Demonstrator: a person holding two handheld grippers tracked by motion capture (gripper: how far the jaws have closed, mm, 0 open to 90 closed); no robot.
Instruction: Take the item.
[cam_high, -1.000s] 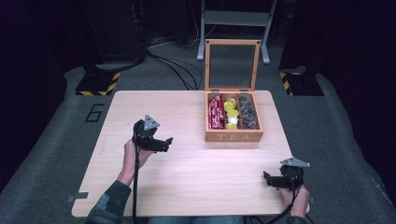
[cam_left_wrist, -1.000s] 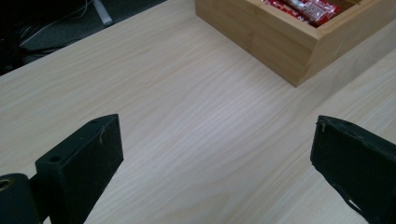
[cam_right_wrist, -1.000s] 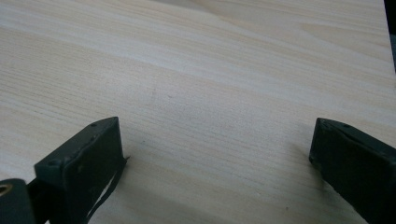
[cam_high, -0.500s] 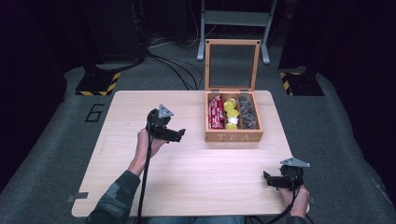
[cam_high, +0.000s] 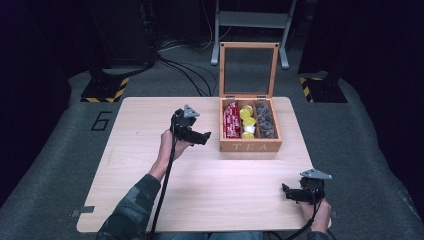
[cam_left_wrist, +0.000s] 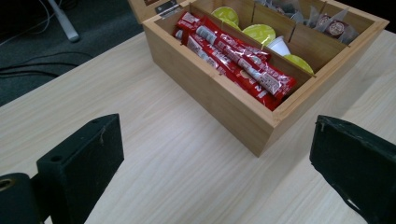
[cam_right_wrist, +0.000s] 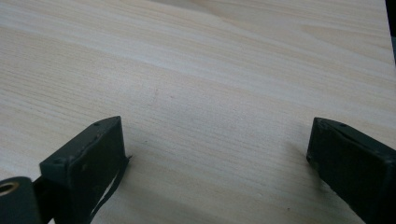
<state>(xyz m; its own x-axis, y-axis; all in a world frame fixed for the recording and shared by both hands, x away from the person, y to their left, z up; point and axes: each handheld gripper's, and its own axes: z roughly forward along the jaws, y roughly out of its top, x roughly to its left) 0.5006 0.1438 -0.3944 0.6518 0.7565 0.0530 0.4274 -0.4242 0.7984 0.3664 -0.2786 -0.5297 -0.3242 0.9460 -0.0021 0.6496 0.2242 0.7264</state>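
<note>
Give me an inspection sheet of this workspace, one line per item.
Surface: light wooden table, bare wood apart from the box.
Job's things: open wooden tea box, lid upright; red sachets, yellow-lidded cups, dark packets in separate compartments.
Clutter: nothing seen.
Grippers: left claw open, aimed at the box; right claw open, low at the table's near right corner.
Cables: one trails from each gripper; more on the floor behind.
Surroundings: dark room, grey floor, hazard-striped stand bases.

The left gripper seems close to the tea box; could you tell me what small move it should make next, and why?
Probably ease the left gripper forward and up over the tea box wall toward the red packets: it is open, empty, and short of the box.
</note>
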